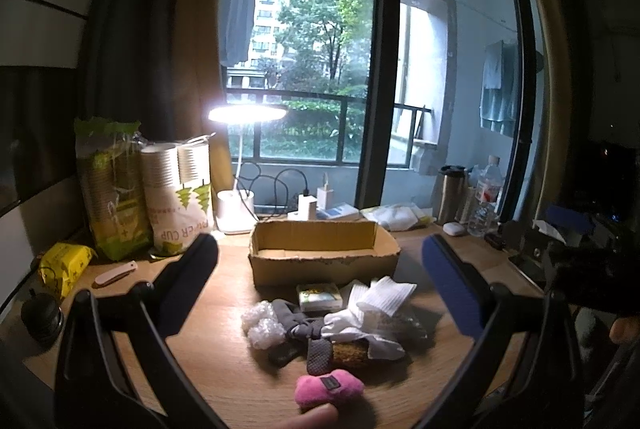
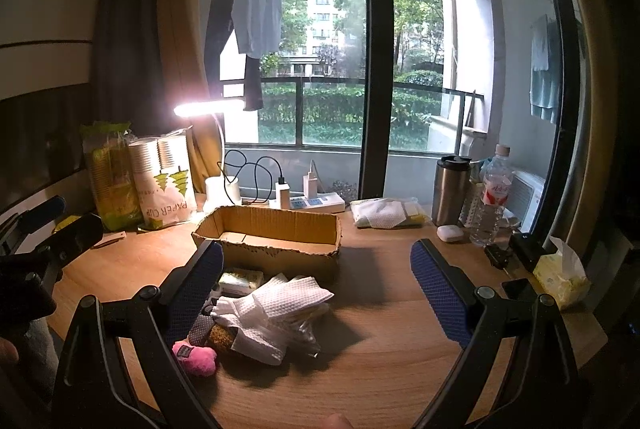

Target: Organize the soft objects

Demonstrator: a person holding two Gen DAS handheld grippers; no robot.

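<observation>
A pile of soft things lies on the wooden desk in front of an open cardboard box (image 1: 324,253) (image 2: 276,249). The pile holds a pink plush (image 1: 328,389) (image 2: 196,353), white cloths (image 1: 380,305) (image 2: 276,309), a grey sock (image 1: 300,325), bubble wrap (image 1: 262,325), a brown sponge (image 1: 350,351) and a small green packet (image 1: 320,297) (image 2: 242,279). My left gripper (image 1: 320,269) is open above the pile with nothing in it. My right gripper (image 2: 316,277) is open too, just right of the pile. The box looks empty.
Paper cup packs (image 1: 176,197) (image 2: 164,181), a lit desk lamp (image 1: 248,115) (image 2: 208,107) and a power strip (image 2: 308,203) stand at the back. A steel tumbler (image 2: 450,191), a water bottle (image 2: 492,197) and a tissue pack (image 2: 564,277) stand right. A yellow packet (image 1: 64,267) lies left.
</observation>
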